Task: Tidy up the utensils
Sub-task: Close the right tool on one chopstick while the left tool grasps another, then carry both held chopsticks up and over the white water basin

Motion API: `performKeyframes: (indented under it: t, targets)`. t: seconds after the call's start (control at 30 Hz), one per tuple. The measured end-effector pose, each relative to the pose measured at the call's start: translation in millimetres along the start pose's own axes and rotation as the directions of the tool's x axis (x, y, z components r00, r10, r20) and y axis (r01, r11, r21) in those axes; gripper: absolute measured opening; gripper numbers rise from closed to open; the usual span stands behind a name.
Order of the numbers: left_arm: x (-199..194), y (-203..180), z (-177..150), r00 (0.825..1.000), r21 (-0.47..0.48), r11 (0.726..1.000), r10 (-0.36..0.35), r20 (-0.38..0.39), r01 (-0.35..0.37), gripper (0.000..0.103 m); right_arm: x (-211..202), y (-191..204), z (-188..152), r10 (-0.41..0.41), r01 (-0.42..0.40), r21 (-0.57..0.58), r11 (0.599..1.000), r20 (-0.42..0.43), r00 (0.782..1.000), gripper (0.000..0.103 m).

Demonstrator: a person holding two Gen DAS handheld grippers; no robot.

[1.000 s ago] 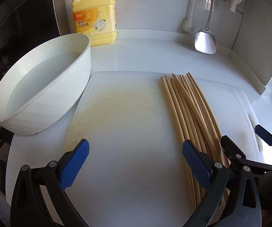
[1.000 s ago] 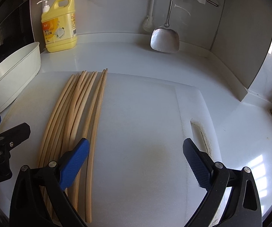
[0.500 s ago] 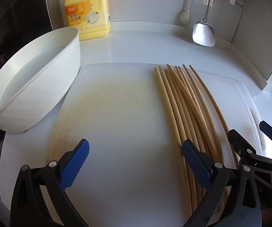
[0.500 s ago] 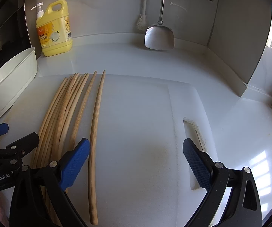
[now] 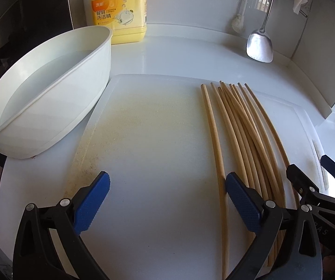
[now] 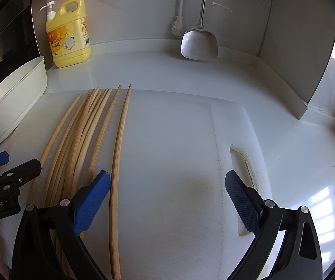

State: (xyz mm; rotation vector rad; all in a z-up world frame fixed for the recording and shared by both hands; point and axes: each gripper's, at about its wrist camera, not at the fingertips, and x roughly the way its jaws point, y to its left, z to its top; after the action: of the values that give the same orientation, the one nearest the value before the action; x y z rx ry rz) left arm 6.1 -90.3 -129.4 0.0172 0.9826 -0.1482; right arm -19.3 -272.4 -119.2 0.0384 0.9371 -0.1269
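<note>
Hovering both tongs wide open and empty, left gripper and right gripper flank the chopsticks on the cutting board; I'd squeeze them together evenly.

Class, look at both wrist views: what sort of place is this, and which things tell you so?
Most likely a home kitchen counter. A yellow dish soap bottle stands by the wall, a metal spatula hangs against it, and wooden chopsticks lie on a white cutting board beside a white basin of water.
</note>
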Motion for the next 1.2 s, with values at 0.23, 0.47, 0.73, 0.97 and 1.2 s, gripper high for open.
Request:
performKeyframes:
  t: [0.23,0.47,0.73,0.97,1.2]
  targets:
    - [7,-8,5,1.000,0.042,0.999,0.025,0.006,-0.025,0.098,5,6,6,0.011,-0.011,-0.024,1.000,0.000,1.000,0.093]
    - [0,-13,2,0.999,0.076,0.997,-0.005,0.047,0.001,0.073,2,15,7,0.081,-0.080,-0.064,0.995,0.018,0.997,0.060]
    - [-7,-31,-2,0.996,0.136,0.990,-0.052,0.066,0.043,0.016,-2,36,5,0.110,-0.104,-0.136,0.985,0.040,0.993,0.021]
    - [-8,-27,-1,0.995,0.122,0.989,-0.089,0.055,0.081,0.007,-2,41,6,0.128,-0.120,-0.150,0.981,0.040,0.991,0.006]
    - [-24,-17,2,0.988,0.065,0.988,-0.144,0.063,0.140,0.007,-15,23,6,0.155,-0.152,-0.047,0.987,0.057,0.986,0.006]
